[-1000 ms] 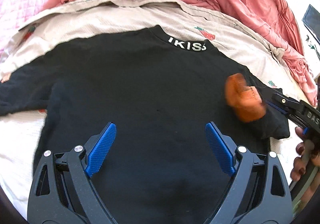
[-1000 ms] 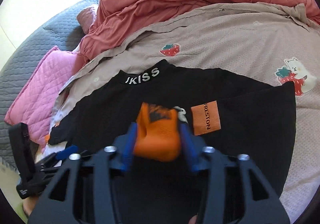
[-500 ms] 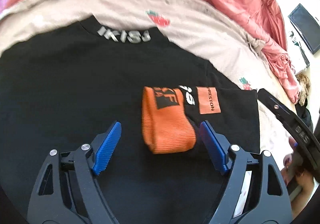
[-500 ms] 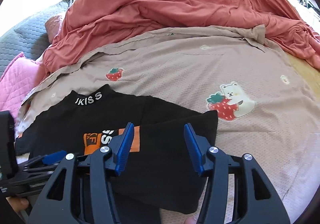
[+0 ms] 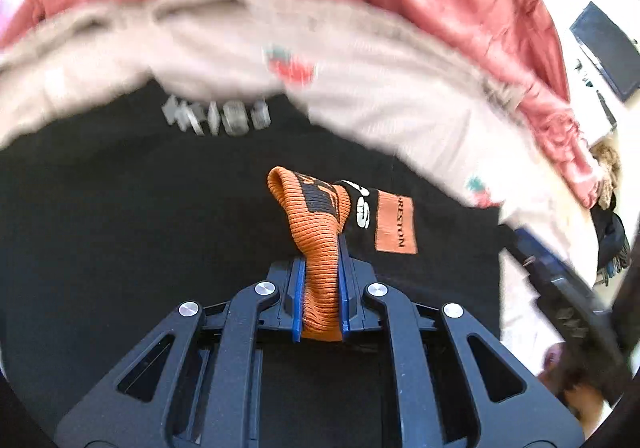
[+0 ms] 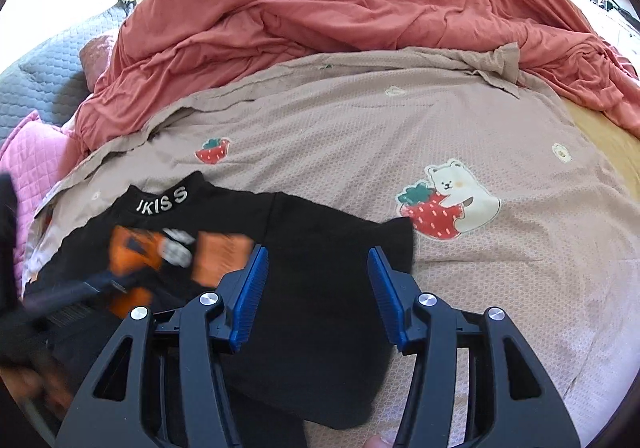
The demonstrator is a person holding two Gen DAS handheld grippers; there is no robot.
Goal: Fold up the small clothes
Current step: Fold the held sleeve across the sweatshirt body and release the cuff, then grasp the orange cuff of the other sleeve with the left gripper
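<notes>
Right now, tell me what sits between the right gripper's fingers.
Only the black shirt, lying under the open right gripper, untouched by its pads; the right wrist view shows this.

blurred: collar lettering [image 5: 216,118] | blurred: left gripper [image 6: 96,284] | cut off: black sweater [image 5: 120,248]

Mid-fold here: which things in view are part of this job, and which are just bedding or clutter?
In the job:
- black sweater
- its orange cuff, clamped in the left gripper
- right gripper, jaws open above the sweater

Lying about:
- beige strawberry blanket
- red duvet
- pink quilted pillow
- grey quilt
</notes>
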